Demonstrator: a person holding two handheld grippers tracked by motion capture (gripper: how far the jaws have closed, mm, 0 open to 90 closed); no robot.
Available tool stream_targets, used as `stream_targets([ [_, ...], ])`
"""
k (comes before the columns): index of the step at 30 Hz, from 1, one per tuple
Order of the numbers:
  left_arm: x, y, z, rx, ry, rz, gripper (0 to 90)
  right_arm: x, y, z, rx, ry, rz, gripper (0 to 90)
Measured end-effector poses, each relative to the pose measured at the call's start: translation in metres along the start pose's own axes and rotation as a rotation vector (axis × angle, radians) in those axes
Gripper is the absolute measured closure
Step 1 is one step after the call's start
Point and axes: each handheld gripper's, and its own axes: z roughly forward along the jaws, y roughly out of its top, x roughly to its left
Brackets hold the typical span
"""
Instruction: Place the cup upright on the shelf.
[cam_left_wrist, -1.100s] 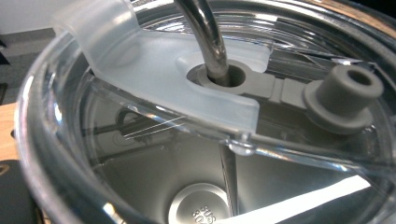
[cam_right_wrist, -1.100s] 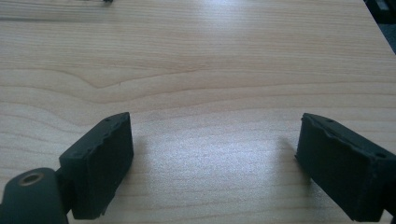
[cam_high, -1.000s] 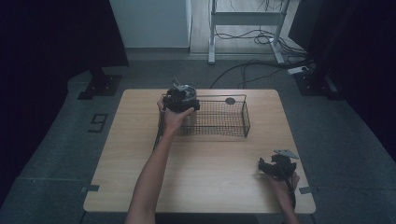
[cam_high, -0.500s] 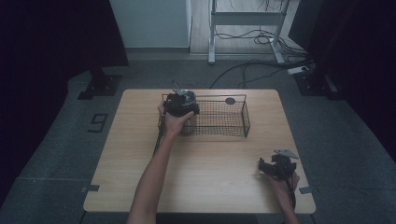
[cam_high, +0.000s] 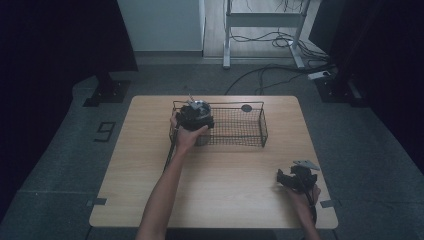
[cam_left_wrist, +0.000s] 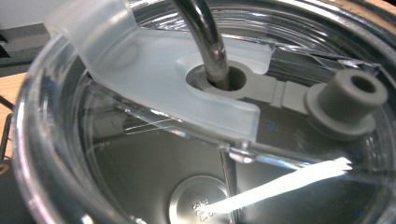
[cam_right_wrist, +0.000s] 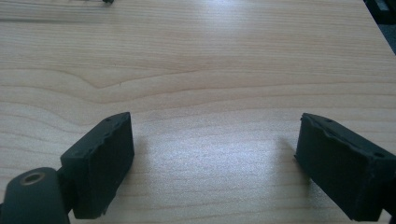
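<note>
- My right gripper (cam_high: 295, 180) rested low at the tabletop's (cam_high: 225, 180) near right corner, its jaws wide apart over bare wood, holding nothing.
- My left arm reached forward, the left gripper (cam_high: 194, 116) poised at the wire basket's (cam_high: 250, 127) left end.
- There it hung right over a lidded steel tumbler (cam_left_wrist: 196, 154) with a metal straw (cam_left_wrist: 205, 37); I could not tell how its jaws stood.
</note>
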Motion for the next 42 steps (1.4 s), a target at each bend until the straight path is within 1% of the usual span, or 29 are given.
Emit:
stream_targets([
  [1,0.000,0.000,0.000,0.000,0.000,0.000,3.9,0.000,0.000,0.000,0.000,0.000,0.000,11.3],
  [2,0.003,0.000,0.000,-0.001,-0.008,-0.018,3.9,0.000,0.000,0.000,0.000,0.000,0.001,11.4],
  [4,0.004,-0.001,0.000,-0.001,-0.014,-0.024,3.8,0.000,0.000,0.000,0.000,0.000,0.001,11.4],
  [7,0.004,-0.001,-0.001,-0.002,-0.014,-0.023,3.7,0.000,0.000,0.000,0.000,-0.001,0.001,11.5],
  [8,0.004,-0.001,-0.001,-0.003,-0.012,-0.016,3.5,0.000,0.000,0.000,0.000,-0.001,0.001,11.5],
  [10,0.003,-0.001,-0.001,-0.009,0.001,-0.013,3.2,0.000,0.000,0.000,-0.001,-0.001,0.001,11.6],
  [12,0.002,0.000,-0.001,-0.011,0.010,-0.019,3.2,0.000,0.000,0.000,-0.001,-0.001,0.001,11.6],
  [13,0.000,0.001,-0.003,-0.019,0.035,-0.009,2.4,0.000,0.000,0.000,-0.001,-0.001,0.002,11.6],
  [14,0.000,0.001,-0.003,-0.019,0.035,-0.009,1.6,0.000,0.000,0.000,-0.001,-0.001,0.002,11.6],
  [15,0.000,0.002,-0.004,-0.027,0.044,-0.005,1.6,0.000,0.000,0.000,-0.001,-0.001,0.002,11.6],
  [16,0.000,0.004,-0.008,-0.047,0.034,-0.013,0.6,0.000,0.000,0.000,-0.001,-0.001,0.002,11.6],
  [17,0.000,0.004,-0.008,-0.047,0.034,-0.013,0.4,0.000,0.000,0.000,-0.001,-0.001,0.002,11.6],
  [18,0.000,0.007,-0.013,-0.065,0.022,-0.021,0.4,0.000,0.000,0.000,-0.001,-0.001,0.002,11.6],
  [21,0.000,0.009,-0.017,-0.073,0.020,-0.024,1.0,0.000,0.000,0.000,-0.001,-0.002,0.001,11.7],
  [22,0.001,0.009,-0.020,-0.073,0.006,-0.031,0.6,0.000,0.000,0.000,-0.001,-0.001,0.001,11.7],
  [25,0.003,0.009,-0.022,-0.068,0.005,-0.031,0.7,0.000,0.000,0.000,-0.001,-0.002,0.001,11.7],
  [26,0.003,0.009,-0.026,-0.072,0.008,-0.021,0.7,0.000,0.000,0.000,-0.001,-0.001,0.001,11.7],
  [27,0.003,0.009,-0.026,-0.072,0.008,-0.021,0.5,0.000,0.000,0.000,-0.001,-0.001,0.001,11.7],
  [28,0.004,0.010,-0.031,-0.082,0.005,-0.008,0.2,0.000,0.000,0.000,-0.001,-0.001,0.002,11.7],
  [29,0.004,0.010,-0.031,-0.082,0.005,-0.008,0.0,0.000,0.000,0.000,-0.001,-0.001,0.002,11.7],
  [31,0.005,0.011,-0.039,-0.091,-0.005,0.002,0.0,0.000,0.000,0.000,-0.001,-0.001,0.002,11.7],
  [32,0.005,0.011,-0.039,-0.091,-0.005,0.002,0.0,0.000,0.000,0.000,-0.001,-0.001,0.002,11.7],
  [34,0.005,0.011,-0.046,-0.099,-0.011,0.007,0.0,0.000,0.000,0.000,0.000,-0.001,0.002,11.7],
  [35,0.005,0.011,-0.046,-0.099,-0.011,0.007,0.0,0.000,0.000,0.000,0.000,-0.001,0.002,11.7],
  [37,0.006,0.009,-0.055,-0.118,-0.014,0.005,0.0,0.000,0.000,0.000,-0.001,-0.001,0.002,11.7],
  [39,0.006,0.008,-0.057,-0.122,-0.014,0.007,0.0,0.000,0.000,0.000,0.000,-0.001,0.002,11.6],
  [40,0.009,0.006,-0.062,-0.126,-0.015,0.003,0.0,0.000,0.000,0.000,0.000,-0.001,0.002,11.7],
  [41,0.009,0.006,-0.062,-0.126,-0.015,0.003,0.0,0.000,0.000,0.000,0.000,-0.001,0.002,11.7],
  [42,0.012,0.003,-0.068,-0.133,-0.025,-0.006,0.0,0.000,0.000,0.000,0.000,-0.001,0.002,11.6],
])
